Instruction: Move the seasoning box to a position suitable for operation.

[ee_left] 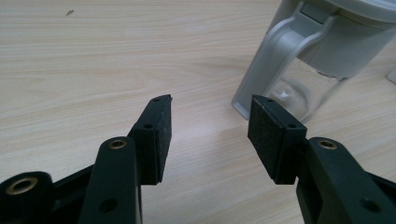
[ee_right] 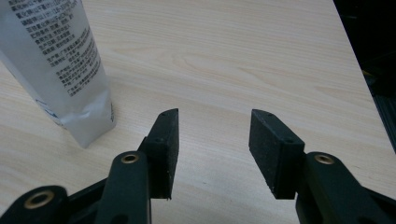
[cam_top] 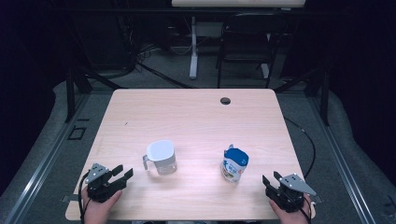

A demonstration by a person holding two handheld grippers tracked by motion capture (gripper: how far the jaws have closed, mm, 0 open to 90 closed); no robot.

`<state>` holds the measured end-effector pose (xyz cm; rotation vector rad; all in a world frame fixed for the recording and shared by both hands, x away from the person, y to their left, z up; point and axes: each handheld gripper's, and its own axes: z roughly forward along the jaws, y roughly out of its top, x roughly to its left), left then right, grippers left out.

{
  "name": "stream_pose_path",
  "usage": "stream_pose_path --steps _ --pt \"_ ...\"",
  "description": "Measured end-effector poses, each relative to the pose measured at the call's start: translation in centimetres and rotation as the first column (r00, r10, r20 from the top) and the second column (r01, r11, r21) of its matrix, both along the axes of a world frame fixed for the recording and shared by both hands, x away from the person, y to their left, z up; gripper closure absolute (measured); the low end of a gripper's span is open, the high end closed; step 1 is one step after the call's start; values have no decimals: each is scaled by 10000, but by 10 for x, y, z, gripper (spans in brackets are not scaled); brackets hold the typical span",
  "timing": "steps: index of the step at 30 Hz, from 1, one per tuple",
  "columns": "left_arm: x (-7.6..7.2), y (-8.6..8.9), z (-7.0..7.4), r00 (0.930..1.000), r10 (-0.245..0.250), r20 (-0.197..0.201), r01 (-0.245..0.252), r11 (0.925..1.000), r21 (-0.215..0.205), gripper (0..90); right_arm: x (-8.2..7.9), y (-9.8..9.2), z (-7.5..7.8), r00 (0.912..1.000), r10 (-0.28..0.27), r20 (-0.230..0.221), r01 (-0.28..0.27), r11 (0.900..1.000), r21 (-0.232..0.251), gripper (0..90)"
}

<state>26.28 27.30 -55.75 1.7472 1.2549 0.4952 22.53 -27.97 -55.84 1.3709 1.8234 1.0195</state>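
So both hands are parked at the near edge of the table point(cam_top: 140, 107), one by each near corner, and nothing's been picked up yet. The left gripper point(cam_top: 122, 173) has its jaws spread wide with just bare wood between them, and the right gripper point(cam_top: 272, 179) is spread too, also empty.

The two things in play sit side by side in the near half of the table, well apart from each other. The clear pitcher point(cam_top: 161, 157) with the white lid stands upright toward the near left, and the blue-and-white pouch point(cam_top: 234, 164) stands upright toward the near right.

What the next move hangs on, I'd say, is the pitcher's handle point(ee_left: 268, 60). It faces the left side of the table, and in the left gripper view it stands up right beyond the right-hand pad point(ee_left: 264, 135), close but not touching. So the pitcher lies ahead and a bit to the right of that gripper, with the handle's long axis vertical. The left hand is plainly the nearer one for it.

The pouch point(ee_right: 60, 65) sits ahead and off to the left of the right gripper's pads point(ee_right: 166, 149), near but apart, also tall and upright. The right hand would need to swing inward to get the jaws either side of it. My guess is each hand goes for its own neighbour
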Motion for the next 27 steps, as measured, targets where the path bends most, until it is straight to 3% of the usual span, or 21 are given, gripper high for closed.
stream_pose_path --steps 4,12,17,27 --pt "-4 -6 4 9994 -350 36 349 9992 212 498 -1 -2 2 9999 43 -96 -43 10000 11 536" --pt "-6 -19 11 9981 -584 182 582 9983 104 487 -1 -1 1 9998 121 -139 -120 9999 68 534" --pt "-6 -28 14 9952 -944 239 937 9952 298 488 -1 1 0 9997 196 -114 -195 9998 95 524" --pt "15 -47 9 9960 -887 84 878 9930 792 500 -1 -1 -1 9997 147 -176 -144 9998 161 515"
